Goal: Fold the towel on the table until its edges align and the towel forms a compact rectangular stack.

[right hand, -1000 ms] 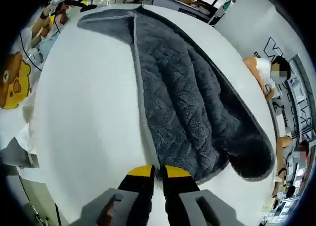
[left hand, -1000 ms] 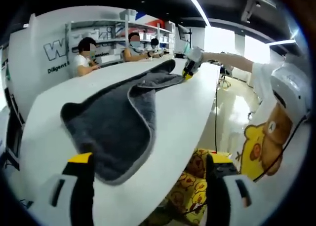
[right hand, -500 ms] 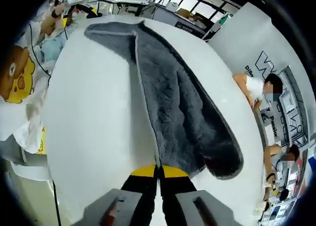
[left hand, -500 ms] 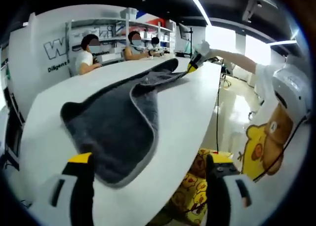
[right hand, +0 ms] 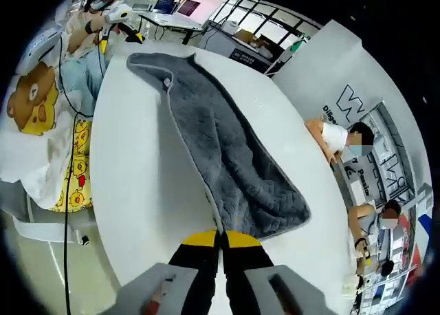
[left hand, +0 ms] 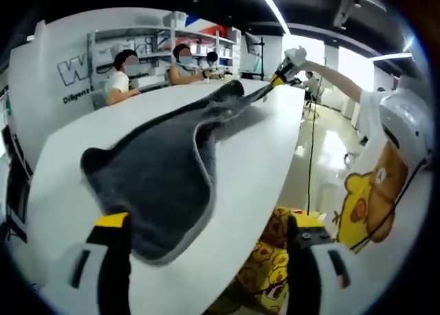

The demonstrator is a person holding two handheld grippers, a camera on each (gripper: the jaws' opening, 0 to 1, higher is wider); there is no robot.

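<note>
Dark grey towel [left hand: 161, 164] lies lengthwise on the white oval table [left hand: 261, 164], folded over along its long axis: quilted, fluffy top face, paler grey hem running down the near long edge. In the left gripper view the near end is broad and rounded, sitting flat on the tabletop just ahead of the jaws; the far end narrows into a stretched point and lifts off the surface toward the right gripper [left hand: 278, 79]. The right gripper view shows the towel [right hand: 227, 157] as a long tapering strip, hem line running straight down to the jaws. Right gripper [right hand: 220, 241]: yellow-tipped jaws pressed together, clamped on the towel's hem at the corner. Left gripper [left hand: 206, 225]: jaws wide apart, nothing between them, hovering over the table edge near the towel's broad end; it also appears in the right gripper view at the far end of the table [right hand: 122, 27]. People sit at the table's far side [left hand: 120, 78], with shelving [left hand: 158, 43] behind them.
</note>
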